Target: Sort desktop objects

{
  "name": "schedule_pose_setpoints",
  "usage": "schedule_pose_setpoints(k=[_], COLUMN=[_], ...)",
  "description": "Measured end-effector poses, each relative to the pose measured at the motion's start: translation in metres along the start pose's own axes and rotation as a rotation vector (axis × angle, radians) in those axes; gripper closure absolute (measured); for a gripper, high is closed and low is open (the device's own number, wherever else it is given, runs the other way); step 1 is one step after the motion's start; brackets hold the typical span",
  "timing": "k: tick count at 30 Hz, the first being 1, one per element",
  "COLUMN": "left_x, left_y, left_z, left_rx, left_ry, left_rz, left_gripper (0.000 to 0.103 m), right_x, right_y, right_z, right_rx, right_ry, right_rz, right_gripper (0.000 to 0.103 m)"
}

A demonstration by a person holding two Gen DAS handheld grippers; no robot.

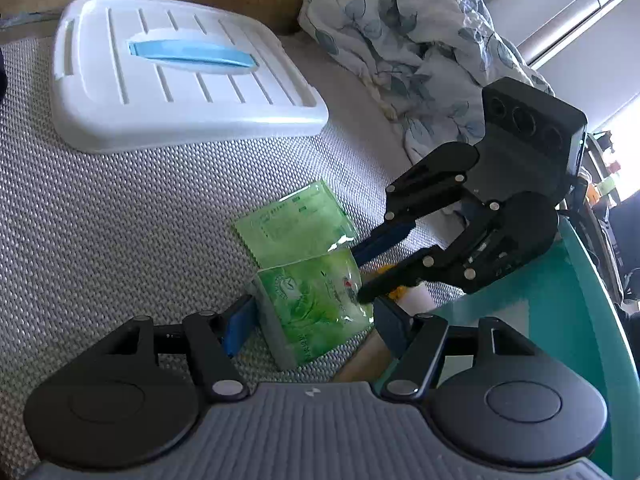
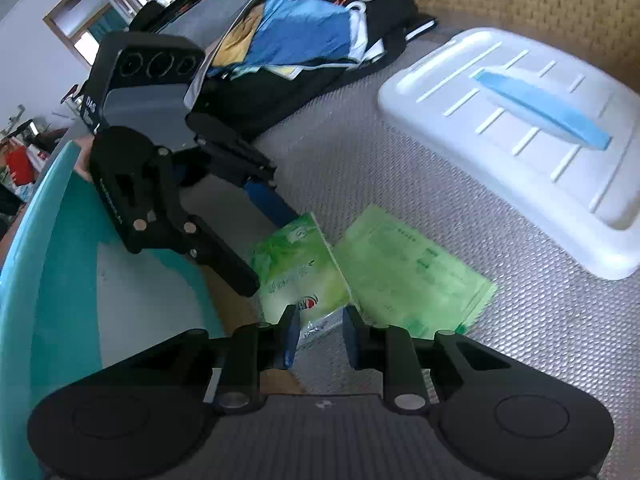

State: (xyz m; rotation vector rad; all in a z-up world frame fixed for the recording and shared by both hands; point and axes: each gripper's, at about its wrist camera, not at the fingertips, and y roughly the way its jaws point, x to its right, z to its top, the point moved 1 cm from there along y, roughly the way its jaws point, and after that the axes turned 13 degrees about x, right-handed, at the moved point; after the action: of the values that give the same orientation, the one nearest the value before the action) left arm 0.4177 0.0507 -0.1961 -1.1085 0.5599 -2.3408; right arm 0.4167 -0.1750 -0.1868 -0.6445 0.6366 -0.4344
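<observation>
A green tissue packet point(image 1: 316, 304) point(image 2: 300, 268) stands tilted on the grey woven mat. My left gripper point(image 1: 316, 326) point(image 2: 264, 246) straddles it across its width, both blue pads against its sides. My right gripper point(image 2: 320, 338) point(image 1: 362, 272) comes from the opposite side. Its pads are narrowed on the packet's crimped end, which sits between them. A second green packet point(image 1: 296, 224) point(image 2: 412, 276) lies flat on the mat just behind the first, touching it.
A white plastic lid with a blue handle point(image 1: 180, 76) point(image 2: 520, 136) lies on the mat beyond the packets. A teal basin point(image 1: 580, 320) point(image 2: 60, 280) sits beside the grippers. A floral quilt point(image 1: 420, 40) and a pile of clothes point(image 2: 300, 40) border the mat.
</observation>
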Motion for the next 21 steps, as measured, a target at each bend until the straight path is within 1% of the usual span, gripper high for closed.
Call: schedule_pose_setpoints(k=[4,9,14,17,18,19,20,21], left_x=[0.004,0.002,0.002,0.004,0.004,0.004,0.003,0.004], left_y=[0.000,0.008,0.015,0.014,0.011,0.009,0.006,0.003], left_z=[0.003,0.013,0.019,0.022,0.022,0.022,0.023,0.023], left_rx=[0.039,0.099,0.108,0.128,0.136,0.144,0.151,0.157], left_ry=[0.039,0.035,0.059,0.077,0.084,0.092,0.099,0.103], left_rz=[0.028,0.099,0.117,0.148,0.166,0.184,0.198,0.198], left_gripper=[0.036,0.036,0.036,0.031,0.028,0.026,0.025,0.025], right_x=[0.002,0.006,0.019,0.025,0.026,0.024,0.023,0.021], right_y=[-0.006,-0.007,-0.008,-0.007,-0.007,-0.009,-0.011,-0.013], right_z=[0.005,0.008,0.011,0.010,0.010,0.010,0.010,0.010], right_rx=[0.053,0.098,0.139,0.142,0.137,0.137,0.138,0.140], right_ry=[-0.018,-0.024,0.015,0.047,0.048,0.035,0.017,0.000], right_rz=[-0.047,-0.094,-0.166,-0.194,-0.200,-0.210,-0.222,-0.233], right_gripper=[0.076,0.076,0.076,0.074,0.073,0.073,0.071,0.068])
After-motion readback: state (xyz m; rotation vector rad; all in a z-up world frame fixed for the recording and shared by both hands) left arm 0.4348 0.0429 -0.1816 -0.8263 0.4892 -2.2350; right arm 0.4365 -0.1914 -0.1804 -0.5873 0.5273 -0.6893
